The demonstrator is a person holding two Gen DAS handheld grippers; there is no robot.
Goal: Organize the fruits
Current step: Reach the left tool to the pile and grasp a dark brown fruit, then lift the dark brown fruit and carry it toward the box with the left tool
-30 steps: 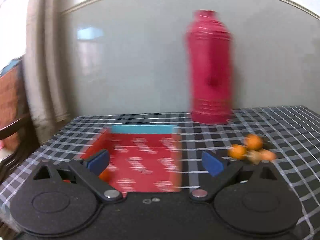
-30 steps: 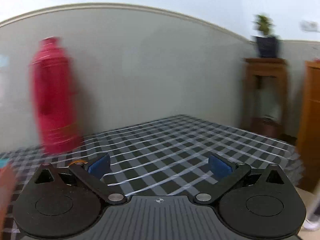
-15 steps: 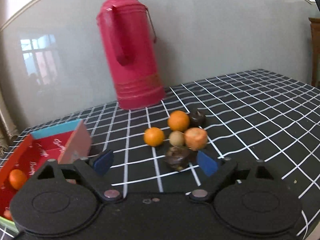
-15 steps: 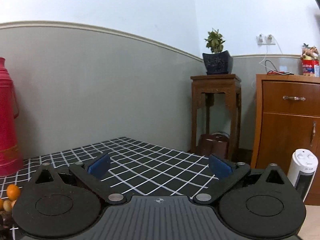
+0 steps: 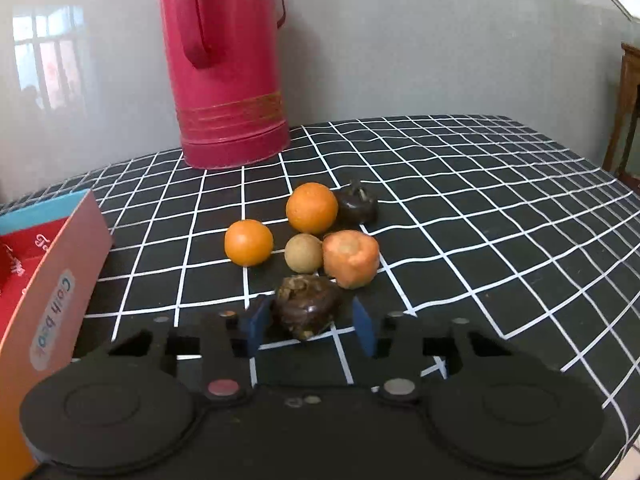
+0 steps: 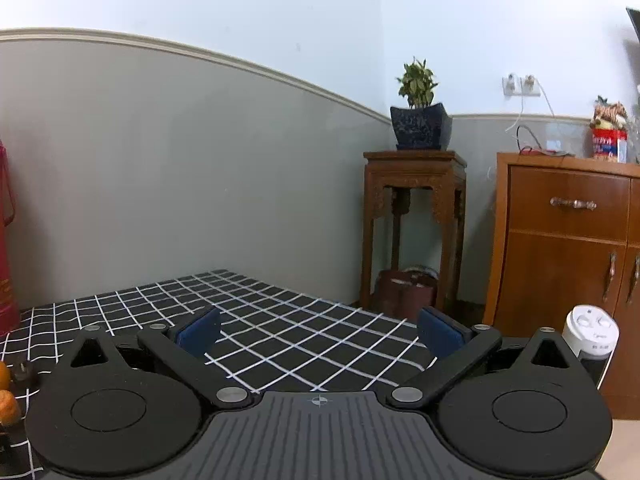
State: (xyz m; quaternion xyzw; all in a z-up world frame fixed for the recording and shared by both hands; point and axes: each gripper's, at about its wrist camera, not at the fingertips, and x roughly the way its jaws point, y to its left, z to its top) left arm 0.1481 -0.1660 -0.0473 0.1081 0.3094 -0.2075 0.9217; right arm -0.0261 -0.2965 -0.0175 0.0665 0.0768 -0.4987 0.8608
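A cluster of fruit lies on the black checked tablecloth [image 5: 480,208]: two oranges [image 5: 312,207] [image 5: 249,242], a small tan round fruit [image 5: 303,252], an orange peeled-looking piece [image 5: 351,258] and a dark fruit [image 5: 358,204] behind. My left gripper [image 5: 310,326] has its blue pads close on both sides of a dark brown lumpy fruit [image 5: 306,305]; the left pad touches it, a small gap shows at the right. A red box [image 5: 44,280] stands open at the left. My right gripper [image 6: 318,330] is open and empty over the table.
A tall red thermos [image 5: 224,64] stands behind the fruit by the grey wall. In the right wrist view a wooden stand with a potted plant [image 6: 418,120], a wooden cabinet [image 6: 568,240] and a white appliance [image 6: 592,332] lie beyond the table's edge.
My left gripper swung right from the red box to the fruit cluster, moved in, and narrowed its jaws around the dark brown fruit. My right gripper turned right and stayed open.
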